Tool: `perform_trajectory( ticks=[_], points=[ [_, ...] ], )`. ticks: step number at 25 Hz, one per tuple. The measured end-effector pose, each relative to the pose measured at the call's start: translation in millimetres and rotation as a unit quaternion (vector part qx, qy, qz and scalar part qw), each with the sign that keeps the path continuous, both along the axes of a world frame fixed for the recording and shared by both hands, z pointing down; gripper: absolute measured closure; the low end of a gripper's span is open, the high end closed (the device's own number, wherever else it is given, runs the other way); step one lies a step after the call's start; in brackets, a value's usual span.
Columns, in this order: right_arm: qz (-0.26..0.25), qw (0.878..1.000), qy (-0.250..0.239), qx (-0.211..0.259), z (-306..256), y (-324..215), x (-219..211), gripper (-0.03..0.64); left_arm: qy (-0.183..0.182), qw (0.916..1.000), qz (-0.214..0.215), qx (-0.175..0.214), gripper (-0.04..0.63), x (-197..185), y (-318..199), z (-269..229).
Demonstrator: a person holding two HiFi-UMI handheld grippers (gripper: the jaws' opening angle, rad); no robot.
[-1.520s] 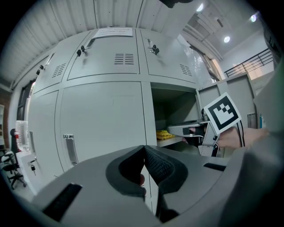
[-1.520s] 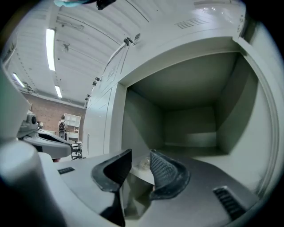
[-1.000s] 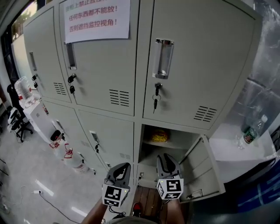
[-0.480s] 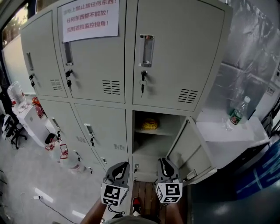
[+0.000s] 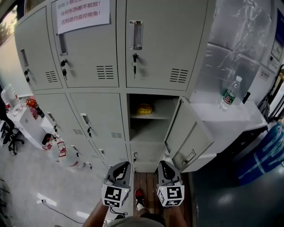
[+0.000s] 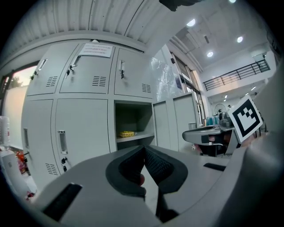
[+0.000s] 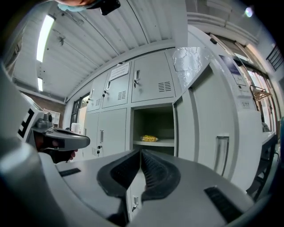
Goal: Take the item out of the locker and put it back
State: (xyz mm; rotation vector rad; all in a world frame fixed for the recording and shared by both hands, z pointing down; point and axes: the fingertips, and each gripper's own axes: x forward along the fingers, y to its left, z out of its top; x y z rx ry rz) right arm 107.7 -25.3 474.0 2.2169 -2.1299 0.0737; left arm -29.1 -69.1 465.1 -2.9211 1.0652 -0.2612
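1. The open locker (image 5: 151,131) stood in the lower row of a grey bank, its door (image 5: 188,137) swung out to its right.
2. The yellow item (image 5: 144,108) lay on the shelf (image 5: 162,116) inside that locker, towards the shelf's left side, and neither gripper touched it.
3. The left gripper (image 5: 122,166) was held low in front of the locker, below its left edge and well apart from it. Its jaws were together with nothing between them.
4. The right gripper (image 5: 163,164) was held below the locker's opening, equally far from it. Its jaws had just been closing and met tip to tip on nothing.
5. Both grippers pointed towards the locker.
6. A clear bottle (image 5: 229,94) stood upright on a white table (image 5: 242,116) to the right of the locker, beyond the door.
7. A key (image 5: 134,58) hung in the shut compartment directly above the locker.
8. A paper notice (image 5: 82,13) hung up and to the left of the locker.
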Motion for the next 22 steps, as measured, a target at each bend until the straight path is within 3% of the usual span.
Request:
perform_trajectory(
  ticks=[9,22],
  points=[
    [0.013,1.000,-0.006,-0.011,14,42,-16,0.598,-0.003,0.9998,0.018,-0.002,0.572,-8,35,7],
    [0.002,1.000,0.004,-0.002,3,44,-33,0.600,0.000,0.9998,0.019,0.004,0.572,-16,39,-2]
  ],
)
